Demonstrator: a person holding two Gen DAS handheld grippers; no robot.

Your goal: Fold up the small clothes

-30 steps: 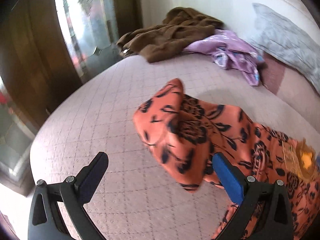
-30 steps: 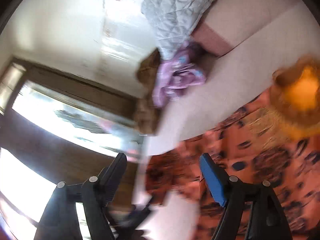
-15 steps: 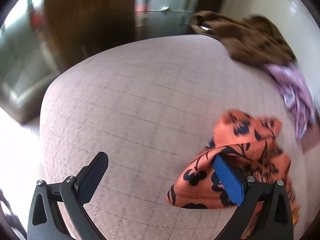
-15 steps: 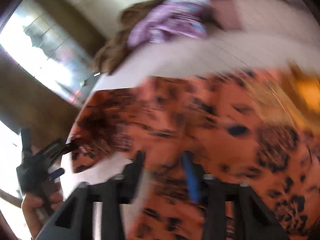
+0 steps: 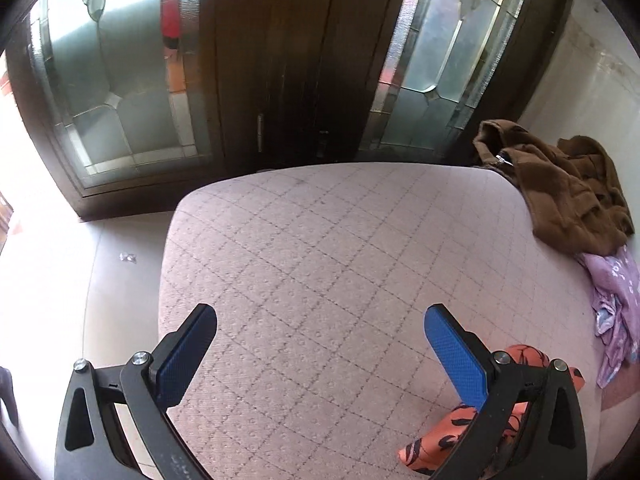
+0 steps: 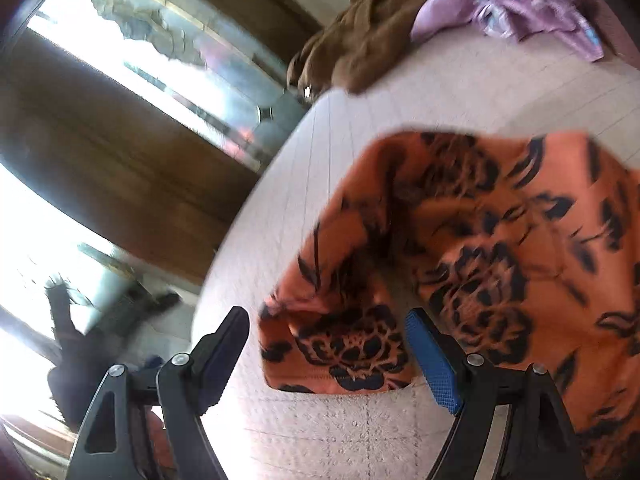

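An orange garment with a black flower print (image 6: 480, 248) lies rumpled on the pink quilted bed (image 6: 360, 432). In the right wrist view its folded corner sits between the fingers of my right gripper (image 6: 326, 356), which is open and empty just above it. In the left wrist view only a small part of the orange garment (image 5: 436, 438) shows, behind the right finger. My left gripper (image 5: 320, 352) is wide open and empty over the bare bed (image 5: 320, 260).
A brown garment (image 5: 568, 192) and a purple garment (image 5: 616, 304) lie heaped at the bed's far right. A dark wooden door with glass panels (image 5: 280, 60) stands beyond the bed's edge. The floor (image 5: 80, 272) is to the left.
My left gripper swung left, away from the orange garment, which slid from between its fingers to the frame's lower right. My right gripper opened wider and drew back to the garment's corner.
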